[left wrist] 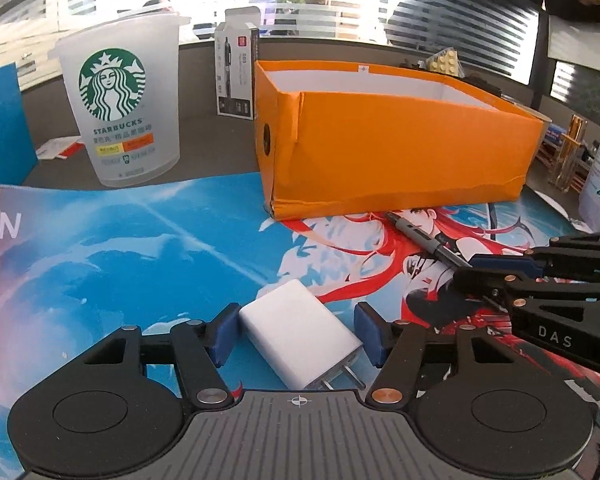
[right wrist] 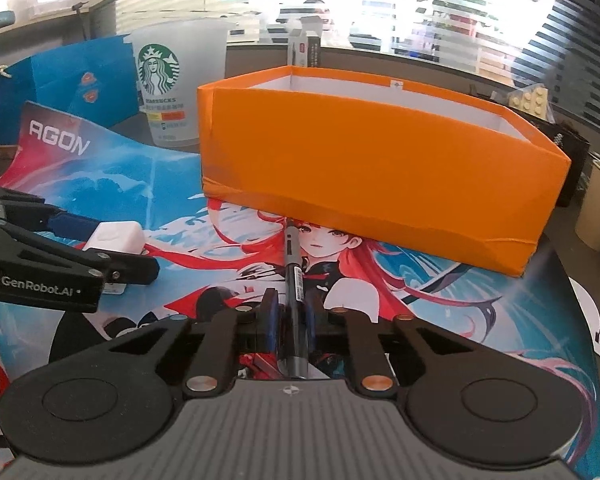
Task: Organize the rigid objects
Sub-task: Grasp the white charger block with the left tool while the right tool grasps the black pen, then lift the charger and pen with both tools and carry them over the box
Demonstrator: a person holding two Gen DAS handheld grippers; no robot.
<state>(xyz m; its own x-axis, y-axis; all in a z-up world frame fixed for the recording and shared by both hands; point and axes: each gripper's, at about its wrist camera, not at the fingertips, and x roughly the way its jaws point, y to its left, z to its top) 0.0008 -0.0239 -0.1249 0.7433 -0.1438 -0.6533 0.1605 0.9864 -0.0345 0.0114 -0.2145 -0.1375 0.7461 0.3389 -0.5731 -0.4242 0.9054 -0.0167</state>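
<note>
Nearest the left lens sits a white wall charger [left wrist: 298, 344], lying askew on the printed desk mat [left wrist: 140, 264] with its two metal prongs pointing back toward the camera. My left gripper [left wrist: 295, 322] brackets it: one blue pad meets the charger's left side and the other meets its right side, so I record these jaws as clamped on the charger at a middling width. The charger's underside appears to rest on the mat.

My right gripper [right wrist: 293, 314] is closed down narrow on a dark pen [right wrist: 291, 264]. Both pads press the barrel near its rear end. The pen runs straight forward along the fingers, low over the mat, and its tip ends just beside the foot of the orange box [right wrist: 380, 168]; I cannot tell whether tip and box touch.

The orange box stands open-topped on the far part of the mat, white inside. From neither view can I see its floor.

Seen from the left lens, the right gripper reaches in from the right edge, near the charger but apart from it.

Behind the mat, to the left of the box, stand a frosted Starbucks cup [left wrist: 118, 108], a small upright pen carton [left wrist: 236, 76] and a blue paper bag [left wrist: 0, 128], all well apart from both grippers.
</note>
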